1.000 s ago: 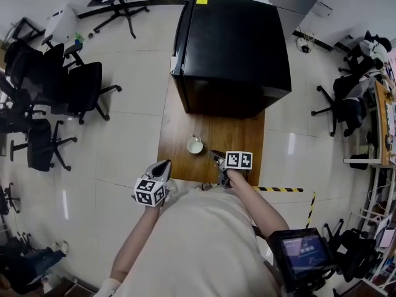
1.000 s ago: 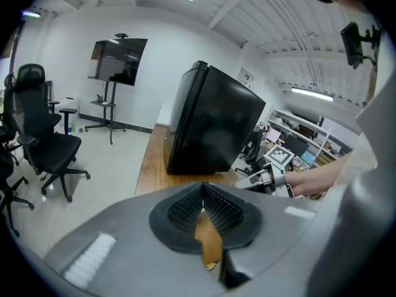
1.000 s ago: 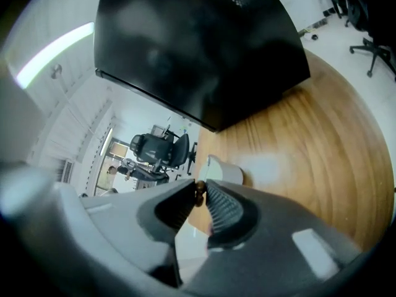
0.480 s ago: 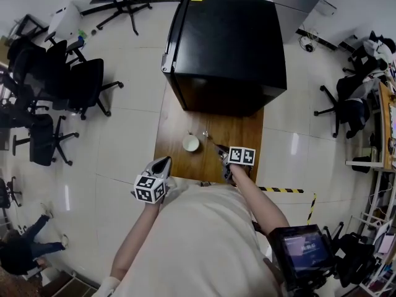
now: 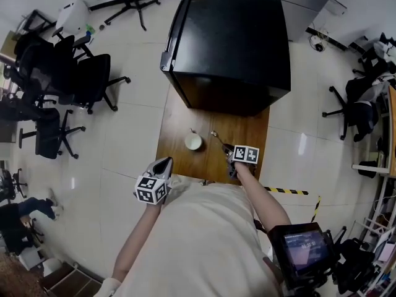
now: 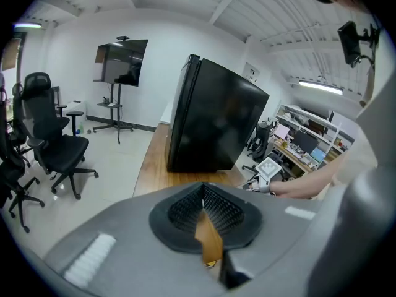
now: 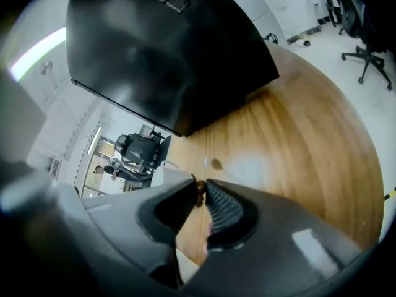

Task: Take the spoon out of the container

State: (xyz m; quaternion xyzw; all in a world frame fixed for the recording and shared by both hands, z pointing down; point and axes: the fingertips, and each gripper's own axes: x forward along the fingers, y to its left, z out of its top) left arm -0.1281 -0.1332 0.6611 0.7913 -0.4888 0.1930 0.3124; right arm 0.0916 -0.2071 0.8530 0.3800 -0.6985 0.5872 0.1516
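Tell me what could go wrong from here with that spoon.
The right gripper seems to pinch the spoon only at its handle's end, with the jaw tips, so it might swivel or slip out. The spoon is close beside the white container; a sideways swing could knock it.

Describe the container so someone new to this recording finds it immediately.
Start at the big black cabinet; a wooden table shows below it in the head view. The container is the small round white cup on that wood, the only dish there, left of the spoon.
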